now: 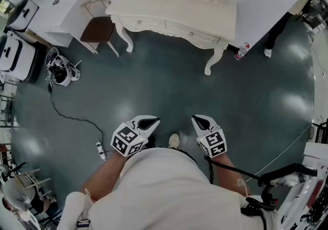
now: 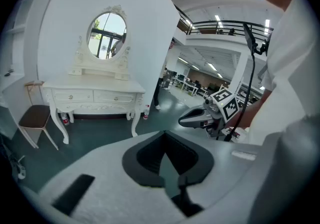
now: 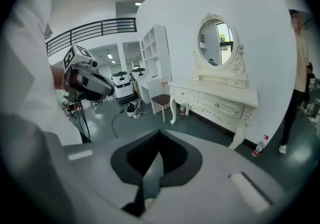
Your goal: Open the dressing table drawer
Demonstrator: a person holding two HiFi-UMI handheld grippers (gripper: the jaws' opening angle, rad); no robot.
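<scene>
Both of my grippers are closed tight with nothing between their jaws: my left gripper point(image 1: 150, 120) and my right gripper point(image 1: 198, 119) hang side by side in front of my body, tilted down toward the floor point(image 1: 169, 88). Writing is scarce. Each gripper carries a cube point(image 1: 127, 141) of black-and-white square markers, and the bottle point(image 1: 242, 51) by the table's right front leg has a red label whose print is too small to read. Underfoot is a glossy, dark grey-green floor with bright patches of glare, and a black cable point(image 1: 65, 115) snakes across it on my left. Ahead, against a white wall point(image 2: 60, 18), stands the cream dressing table point(image 1: 174, 6) with carved, curved legs and an oval mirror point(image 2: 107, 35) on top. Its 2 drawers point(image 1: 190, 33) sit side by side in the front, both closed, each with a small knob. A chair point(image 1: 98, 29) with a brown seat stands just beside the table's left end. The table is well apart from both grippers, straight ahead of me, and neither gripper touches it.
</scene>
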